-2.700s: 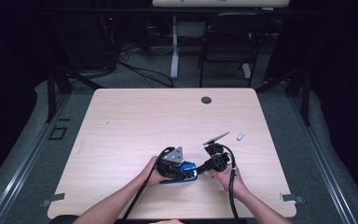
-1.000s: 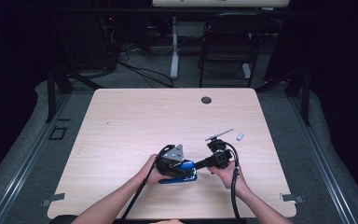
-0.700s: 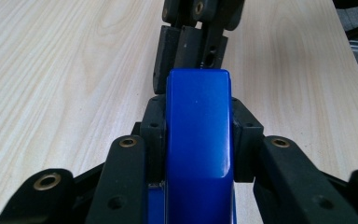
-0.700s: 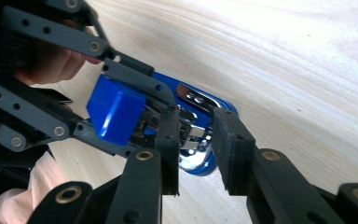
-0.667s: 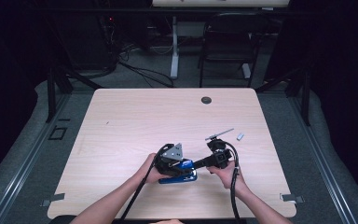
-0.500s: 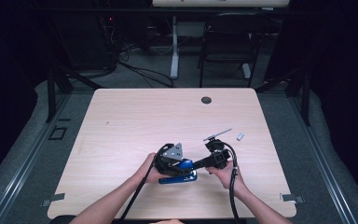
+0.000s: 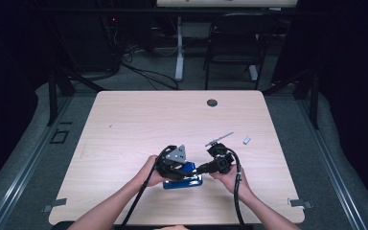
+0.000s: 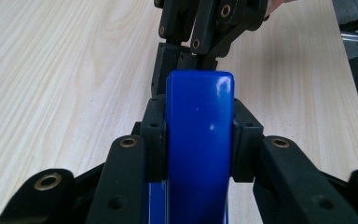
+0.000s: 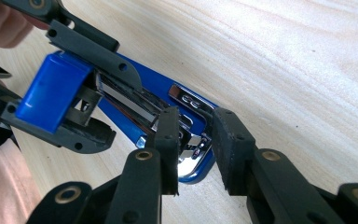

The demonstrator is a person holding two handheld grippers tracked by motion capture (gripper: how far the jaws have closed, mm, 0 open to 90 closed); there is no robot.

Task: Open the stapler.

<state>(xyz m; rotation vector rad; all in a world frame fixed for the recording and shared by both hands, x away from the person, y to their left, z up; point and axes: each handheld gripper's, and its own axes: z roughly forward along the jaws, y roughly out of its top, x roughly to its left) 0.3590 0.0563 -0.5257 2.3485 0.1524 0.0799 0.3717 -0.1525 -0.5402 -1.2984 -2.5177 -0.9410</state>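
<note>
Left gripper (image 8: 199,140) has its jaws clamped on the blue stapler's (image 8: 199,154) top, near the table's (image 7: 139,124) front edge. Right gripper (image 9: 195,144) sits narrowly open around the stapler's metal front end; can't tell if it's actually pinching.

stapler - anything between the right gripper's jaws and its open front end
Nothing visible. The right gripper has its jaws on either side of the metal front end of the blue stapler, with only small gaps. The left gripper clamps the stapler's lid farther back, clear of that end.
</note>
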